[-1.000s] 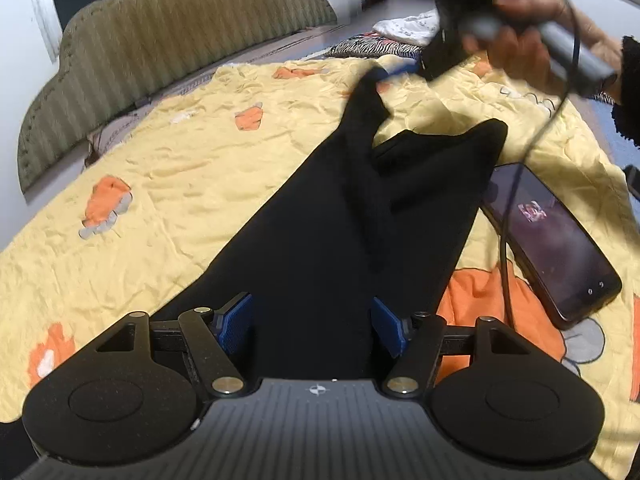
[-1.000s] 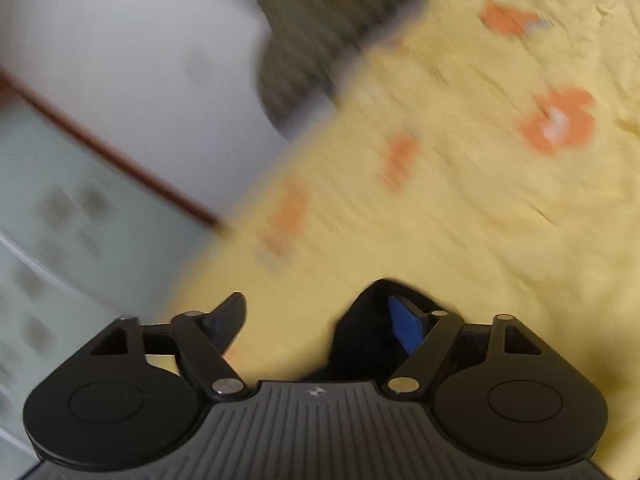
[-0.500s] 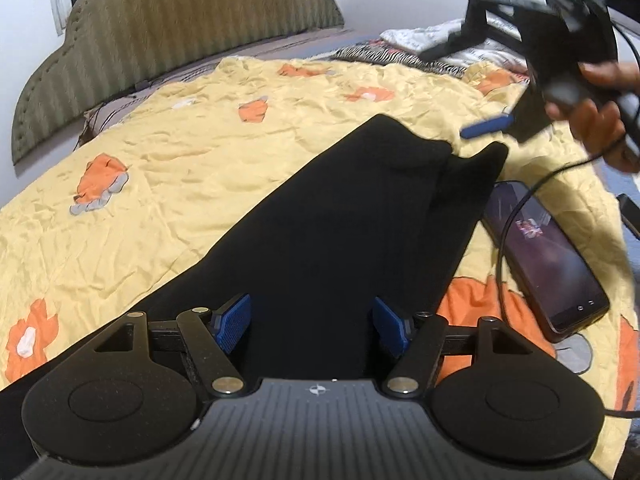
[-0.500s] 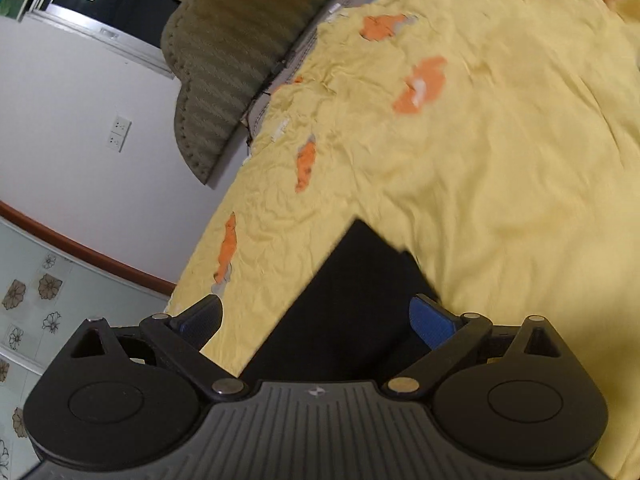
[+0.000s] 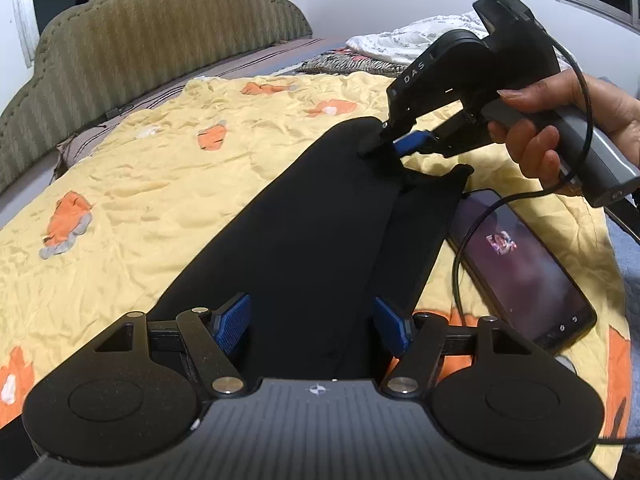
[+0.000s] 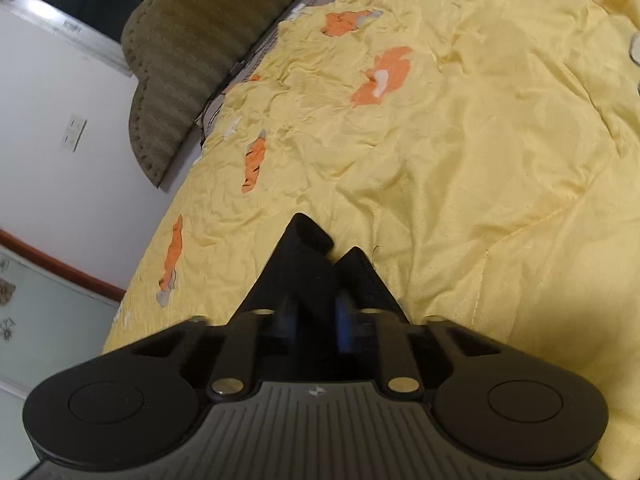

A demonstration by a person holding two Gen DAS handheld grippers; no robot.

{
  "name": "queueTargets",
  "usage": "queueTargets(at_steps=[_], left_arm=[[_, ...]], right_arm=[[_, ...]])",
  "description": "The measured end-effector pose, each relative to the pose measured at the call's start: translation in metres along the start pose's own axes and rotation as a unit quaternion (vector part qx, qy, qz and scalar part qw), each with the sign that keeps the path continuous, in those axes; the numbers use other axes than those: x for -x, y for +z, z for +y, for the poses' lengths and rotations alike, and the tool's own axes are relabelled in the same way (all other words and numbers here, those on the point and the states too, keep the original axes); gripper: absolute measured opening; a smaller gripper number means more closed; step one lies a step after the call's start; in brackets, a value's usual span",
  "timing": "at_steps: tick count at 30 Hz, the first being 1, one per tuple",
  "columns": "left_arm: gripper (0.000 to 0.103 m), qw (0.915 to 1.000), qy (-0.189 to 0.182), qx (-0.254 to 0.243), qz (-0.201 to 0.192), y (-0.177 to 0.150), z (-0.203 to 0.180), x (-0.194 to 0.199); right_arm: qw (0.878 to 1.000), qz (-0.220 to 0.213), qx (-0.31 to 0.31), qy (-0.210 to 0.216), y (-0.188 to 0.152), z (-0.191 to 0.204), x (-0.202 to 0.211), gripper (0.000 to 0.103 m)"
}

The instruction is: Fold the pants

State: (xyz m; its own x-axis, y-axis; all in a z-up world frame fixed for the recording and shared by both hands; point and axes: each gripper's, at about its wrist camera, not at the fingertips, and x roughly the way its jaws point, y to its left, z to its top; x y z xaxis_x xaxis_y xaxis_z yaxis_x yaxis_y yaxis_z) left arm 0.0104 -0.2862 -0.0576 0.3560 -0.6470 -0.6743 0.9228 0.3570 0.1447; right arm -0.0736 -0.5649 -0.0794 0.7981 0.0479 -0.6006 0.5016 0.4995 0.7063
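Black pants lie lengthwise on the yellow bedspread, one leg laid over the other. My left gripper is open, its blue pads either side of the near end of the pants, low over the cloth. My right gripper is at the far hem, shut on a pinch of the black cloth. In the right wrist view its fingers are closed together with black pants cloth sticking out past the tips.
A phone with a lit screen lies on the bedspread right of the pants, a black cable looping over it. A padded headboard stands at the back left. Other bedding is piled at the far end.
The right gripper came down from above the bed to the far hem and closed on the cloth. The raised leg now lies flat over the other. The left gripper stayed put.
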Motion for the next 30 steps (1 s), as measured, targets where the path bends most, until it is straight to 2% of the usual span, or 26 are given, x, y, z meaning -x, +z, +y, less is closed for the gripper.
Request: queueTargets(at_steps=[1,5,10,12,13,14,15,17,19,22,25,26,27,28,29,30], left_arm=[[0.071,1.0,-0.001,-0.003,0.001,0.0,-0.002,-0.002],[0.071,0.9994,-0.004,-0.03,-0.013,-0.001,-0.015,-0.003],[0.068,0.9979,0.03,-0.053,-0.023,0.0,-0.024,-0.009],[0.05,0.9989,0.027,-0.034,-0.018,0.002,-0.019,-0.01],[0.035,0.9996,0.017,-0.021,-0.012,0.003,-0.015,-0.009],[0.027,1.0,-0.001,-0.006,-0.008,0.004,-0.011,-0.006],[0.025,0.9998,-0.017,0.006,-0.006,0.004,-0.008,-0.003],[0.015,0.9988,-0.043,0.022,-0.004,0.005,-0.003,0.003],[0.013,0.9973,-0.068,0.029,0.004,0.004,-0.002,0.004],[0.012,0.9941,-0.096,0.044,0.023,0.002,0.001,-0.003],[0.013,0.9923,-0.11,0.052,0.024,0.0,0.002,-0.002],[0.024,0.9914,-0.116,0.053,0.026,0.001,0.002,-0.002],[0.026,0.991,-0.119,0.056,0.027,0.002,0.002,-0.001],[0.034,0.9909,-0.118,0.059,0.028,0.003,0.003,0.0],[0.045,0.9916,-0.111,0.061,0.027,0.003,0.004,0.002],[0.05,0.9928,-0.101,0.062,0.02,0.003,0.006,0.007]], right_arm=[[1.0,-0.005,0.008,-0.002,-0.001,0.002,0.003,0.01],[0.999,-0.032,0.02,0.004,-0.004,0.009,0.022,0.009],[0.998,-0.046,0.031,0.016,-0.004,0.024,0.044,0.009],[0.998,-0.052,0.038,0.011,-0.005,0.028,0.052,0.009],[0.998,-0.055,0.041,0.009,-0.006,0.029,0.056,0.009],[0.998,-0.055,0.041,0.01,-0.008,0.029,0.06,0.009],[0.998,-0.057,0.04,0.012,-0.011,0.027,0.064,0.009],[0.997,-0.058,0.05,0.0,-0.016,0.022,0.068,0.009],[0.998,-0.049,0.037,-0.028,-0.02,0.007,0.065,0.01],[0.996,-0.017,0.025,-0.08,-0.023,-0.011,0.056,0.016],[0.997,-0.042,0.023,-0.061,-0.032,-0.012,0.072,0.023],[0.996,-0.054,0.03,-0.063,-0.034,-0.009,0.079,0.026],[0.995,-0.064,0.032,-0.068,-0.036,-0.008,0.085,0.035],[0.995,-0.069,0.03,-0.067,-0.037,-0.009,0.089,0.049],[0.995,-0.07,0.024,-0.063,-0.038,-0.011,0.093,0.056],[0.996,-0.072,0.021,-0.056,-0.039,-0.013,0.095,0.059]])
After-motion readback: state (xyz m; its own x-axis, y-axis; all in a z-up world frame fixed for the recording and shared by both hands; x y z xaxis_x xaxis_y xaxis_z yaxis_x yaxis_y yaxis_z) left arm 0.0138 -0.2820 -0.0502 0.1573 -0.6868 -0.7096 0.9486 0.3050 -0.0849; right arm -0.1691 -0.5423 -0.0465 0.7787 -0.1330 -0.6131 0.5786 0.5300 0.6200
